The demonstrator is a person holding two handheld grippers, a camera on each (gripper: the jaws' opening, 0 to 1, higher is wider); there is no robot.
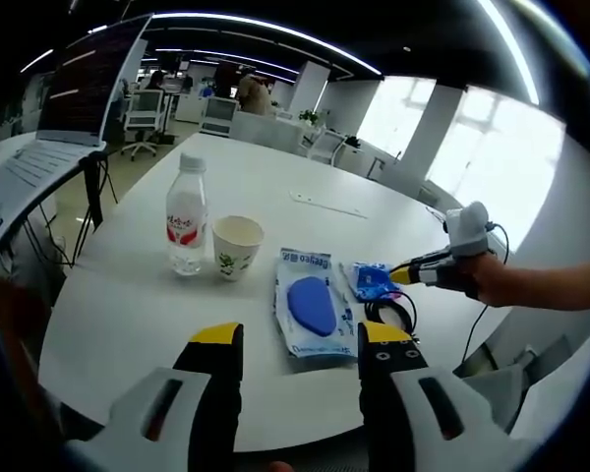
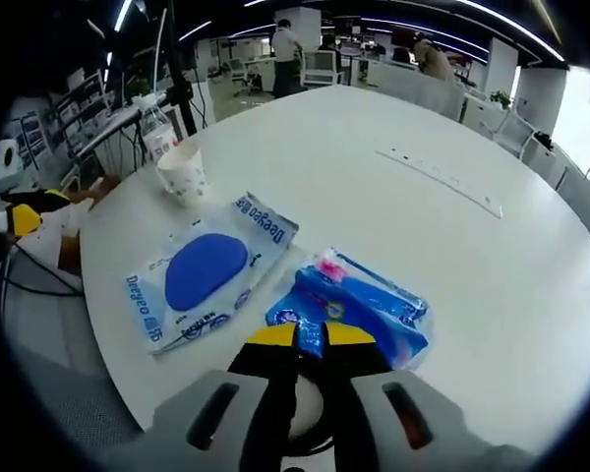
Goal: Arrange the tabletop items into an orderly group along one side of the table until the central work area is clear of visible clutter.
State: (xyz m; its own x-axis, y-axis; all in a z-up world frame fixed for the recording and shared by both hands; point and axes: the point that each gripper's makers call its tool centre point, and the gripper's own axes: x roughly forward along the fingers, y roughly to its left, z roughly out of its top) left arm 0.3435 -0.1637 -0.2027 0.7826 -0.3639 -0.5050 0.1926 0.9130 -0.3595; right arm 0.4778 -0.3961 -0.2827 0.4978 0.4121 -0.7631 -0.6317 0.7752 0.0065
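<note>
Left gripper (image 1: pixel 300 344) low at the near table edge, jaws spread wide, nothing between them. Just beyond it lies the wet-wipes pack (image 1: pixel 313 303) with a blue lid, flat on the white round table (image 1: pixel 128 324). Right of the pack sits the blue tissue packet (image 1: pixel 372 281) — the right gripper (image 1: pixel 401 275), held by a person's hand (image 1: pixel 492 280), reaches in with yellow tips at the packet's edge. Black cable (image 1: pixel 393 313) looped near the table edge below the packet. In the right gripper view the jaws are pressed nearly together on the packet's near edge. Farther back-left: paper cup (image 1: pixel 237 246), then water bottle (image 1: pixel 186 214) just beside it, both upright. Far side — a long white strip (image 1: pixel 329 206) lies flat on the tabletop.
</note>
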